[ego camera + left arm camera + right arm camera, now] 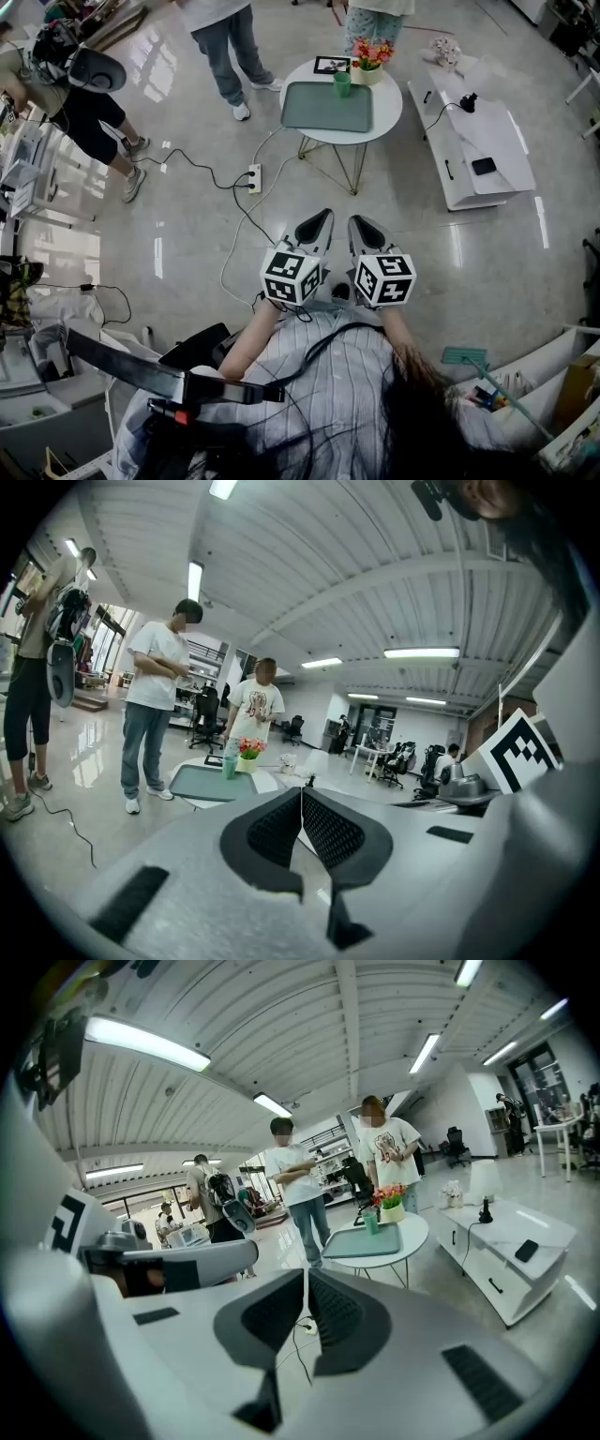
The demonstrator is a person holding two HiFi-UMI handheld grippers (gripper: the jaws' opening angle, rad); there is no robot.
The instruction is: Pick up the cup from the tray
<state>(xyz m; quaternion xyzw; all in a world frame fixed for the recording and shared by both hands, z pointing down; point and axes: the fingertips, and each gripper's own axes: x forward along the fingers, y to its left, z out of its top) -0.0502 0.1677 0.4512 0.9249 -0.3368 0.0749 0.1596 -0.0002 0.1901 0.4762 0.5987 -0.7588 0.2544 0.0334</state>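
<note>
The glossy floor [469,244] takes up most of the head view, with two people standing at its far side and a low white bench [487,141] to the right. Ahead stands a small round white surface [389,111] on thin legs, and on it a grey-green tray [323,111] that covers much of the top. Close to the body, side by side, are the left tongs [322,217] and the right tongs [361,223]. Each gripper view shows its own pair pressed together with nothing between them. The green cup [342,84] stands upright, long axis vertical, at the far edge of the tray towards its right corner, just beside a pot of flowers [371,58]. It lies straight ahead of both tongs and well apart from them, across open floor where a cable and a power strip [253,178] trail. Its line falls about midway between the two, so neither hand looks clearly nearer. The reach probably has to pass over the whole tray to get to it. The cup is small in every view — the left gripper view puts it left of its pads [281,832], the right gripper view right of its pads [337,1312]. I cannot tell whether its base sits inside the tray rim or just behind it, nor whether it touches the pot; any handle is too small to make out.
</note>
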